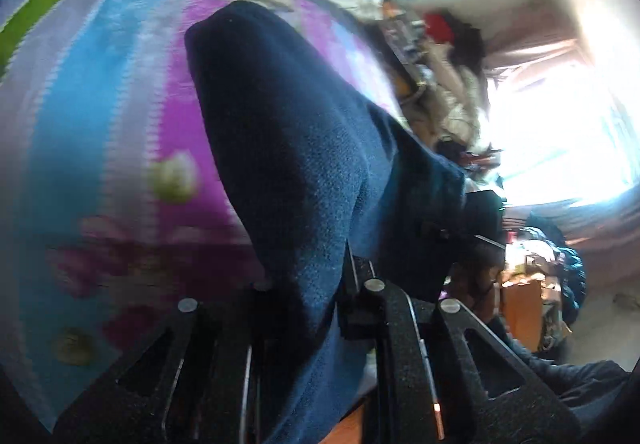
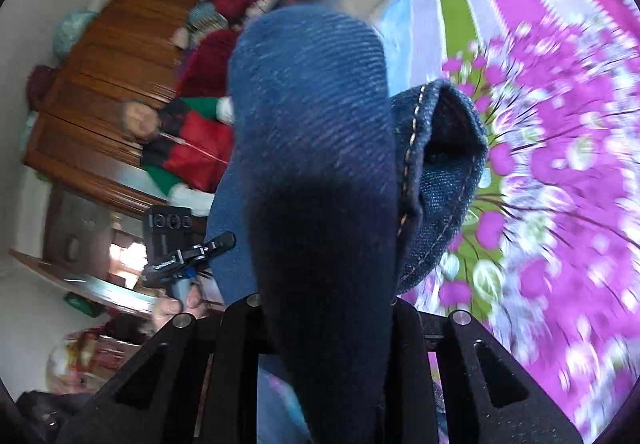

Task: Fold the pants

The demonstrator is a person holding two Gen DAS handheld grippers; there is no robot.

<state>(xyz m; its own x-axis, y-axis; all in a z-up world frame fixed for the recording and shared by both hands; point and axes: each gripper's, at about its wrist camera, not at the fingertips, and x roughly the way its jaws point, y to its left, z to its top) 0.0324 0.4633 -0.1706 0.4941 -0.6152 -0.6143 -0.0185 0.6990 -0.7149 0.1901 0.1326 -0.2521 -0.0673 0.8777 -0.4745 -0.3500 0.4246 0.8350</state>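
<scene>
Pants (image 1: pixel 304 148): dark denim right up against both lenses, filling mid-frame, lifted clear of the bedspread.
Left gripper (image 1: pixel 316 308): clenched on the pants, cloth bunched between its black arms at the bottom of the frame.
Right gripper (image 2: pixel 324 308): clamped on denim too; a stitched hem (image 2: pixel 412 172) curls open just right of centre.
Bedspread (image 2: pixel 560 124): purple flowers, blurred, right side.
Wardrobe (image 2: pixel 108 92): brown wood, upper left.
Window (image 1: pixel 560 124): glaring white, right edge.
</scene>
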